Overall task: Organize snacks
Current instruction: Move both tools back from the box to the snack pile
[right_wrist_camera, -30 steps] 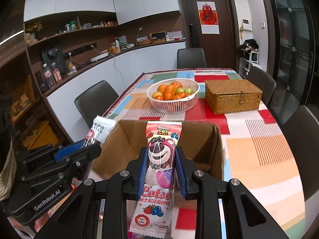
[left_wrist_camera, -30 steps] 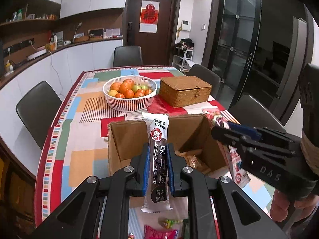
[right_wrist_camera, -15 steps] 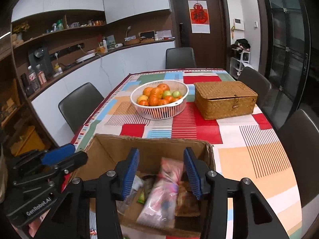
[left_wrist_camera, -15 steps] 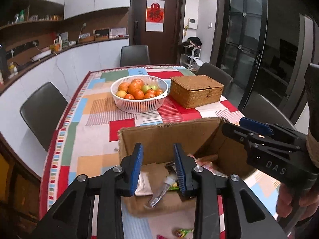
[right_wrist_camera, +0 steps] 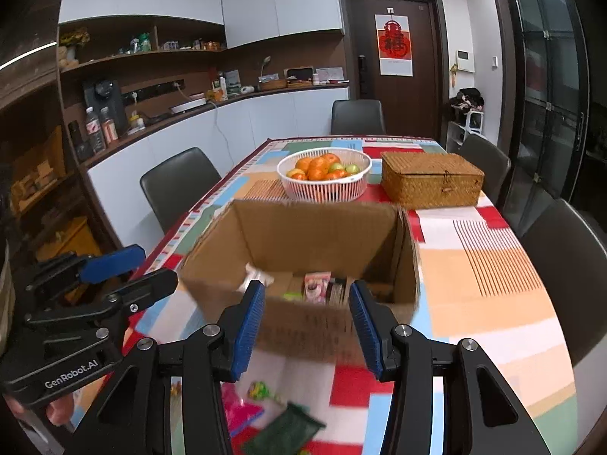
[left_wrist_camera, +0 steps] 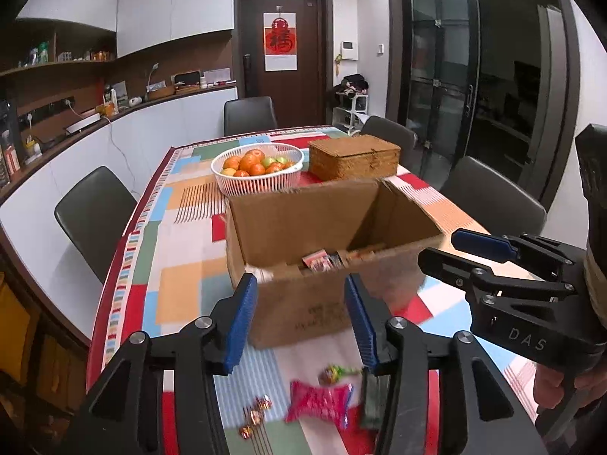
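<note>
Above the loose snacks (left_wrist_camera: pixel 318 398) near the cardboard box (left_wrist_camera: pixel 303 303), my left gripper (left_wrist_camera: pixel 299 322) is opening, nothing between; my right gripper (right_wrist_camera: pixel 305 326) gapes empty, ready to pick.

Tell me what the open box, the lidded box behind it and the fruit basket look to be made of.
Open box: corrugated cardboard, matte brown, with raw folded flaps and faint printing on its front.
Lidded box: woven wicker or rattan, going by the fine golden-brown weave; which fibre is unclear.
Fruit basket: probably white plastic, smooth, with evenly slotted moulded walls.
</note>
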